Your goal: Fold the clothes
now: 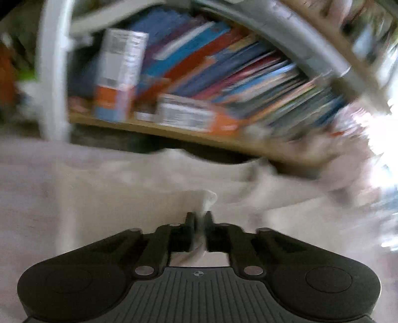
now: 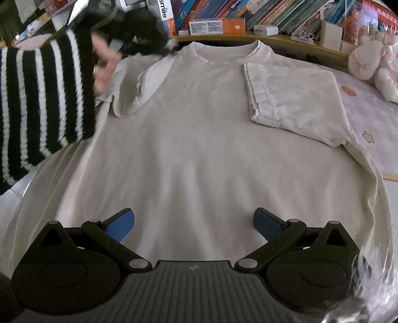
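Shirt (image 2: pixel 199 139) — white, flat, one sleeve folded in; left gripper (image 1: pixel 199 218) pinches its cloth — right gripper (image 2: pixel 194 223) spread wide.

Dim indoor light, glare blowing out the right edge of the heavily motion-blurred left wrist view; right wrist view sharp, fisheye-curved at edges.

The shirt's (image 2: pixel 199 139) broad middle lies bare and passable; a striped sleeve (image 2: pixel 42 104) blocks the bed's left edge, books (image 2: pixel 273 15) and boxes (image 2: pixel 216 26) line its far edge.
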`<state>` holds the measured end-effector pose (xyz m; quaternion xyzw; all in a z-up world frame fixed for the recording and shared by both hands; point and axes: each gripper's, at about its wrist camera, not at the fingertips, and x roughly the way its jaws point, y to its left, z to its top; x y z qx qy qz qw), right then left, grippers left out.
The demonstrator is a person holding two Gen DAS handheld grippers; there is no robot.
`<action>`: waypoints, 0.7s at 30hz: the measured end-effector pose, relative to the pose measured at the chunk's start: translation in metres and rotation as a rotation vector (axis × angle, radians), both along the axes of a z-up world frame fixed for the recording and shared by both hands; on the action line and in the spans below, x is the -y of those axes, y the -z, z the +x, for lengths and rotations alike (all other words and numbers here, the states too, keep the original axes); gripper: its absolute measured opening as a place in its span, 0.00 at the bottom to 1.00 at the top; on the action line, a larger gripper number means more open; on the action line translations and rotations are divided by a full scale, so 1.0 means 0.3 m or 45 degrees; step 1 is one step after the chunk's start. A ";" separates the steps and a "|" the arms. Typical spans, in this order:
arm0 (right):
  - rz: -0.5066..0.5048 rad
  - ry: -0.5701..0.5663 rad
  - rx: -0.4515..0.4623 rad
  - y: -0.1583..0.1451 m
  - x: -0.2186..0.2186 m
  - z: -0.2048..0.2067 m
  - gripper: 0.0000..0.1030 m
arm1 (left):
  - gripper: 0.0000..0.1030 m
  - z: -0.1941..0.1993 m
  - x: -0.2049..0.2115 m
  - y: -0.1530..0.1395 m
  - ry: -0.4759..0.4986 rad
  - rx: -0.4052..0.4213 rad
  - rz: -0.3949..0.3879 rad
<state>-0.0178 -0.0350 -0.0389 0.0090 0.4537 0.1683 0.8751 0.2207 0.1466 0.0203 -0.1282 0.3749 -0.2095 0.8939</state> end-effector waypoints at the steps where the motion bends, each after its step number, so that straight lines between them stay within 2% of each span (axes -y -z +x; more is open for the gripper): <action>1: 0.003 0.001 -0.001 -0.001 0.003 -0.001 1.00 | 0.48 -0.014 -0.018 -0.004 0.001 -0.006 -0.004; 2: 0.005 0.000 -0.003 -0.001 0.003 -0.001 1.00 | 0.53 -0.039 -0.043 -0.007 -0.038 0.007 0.046; 4: 0.009 -0.005 -0.004 -0.002 0.006 -0.003 1.00 | 0.53 -0.095 -0.098 -0.012 -0.114 0.034 0.161; 6: 0.016 -0.008 -0.003 -0.003 0.011 -0.005 1.00 | 0.53 -0.160 -0.169 -0.014 -0.186 0.062 0.318; 8: 0.016 -0.012 0.000 -0.003 0.013 -0.008 1.00 | 0.53 -0.215 -0.241 -0.006 -0.235 0.033 0.402; 11: -0.017 -0.025 0.011 0.001 0.002 -0.008 1.00 | 0.53 -0.282 -0.321 0.023 -0.254 -0.065 0.363; 16: -0.093 -0.044 0.015 0.007 -0.028 -0.008 1.00 | 0.53 -0.338 -0.340 0.055 -0.237 -0.124 0.274; 21: -0.099 -0.042 0.004 0.005 -0.033 -0.010 1.00 | 0.52 -0.370 -0.342 0.041 -0.139 -0.095 0.267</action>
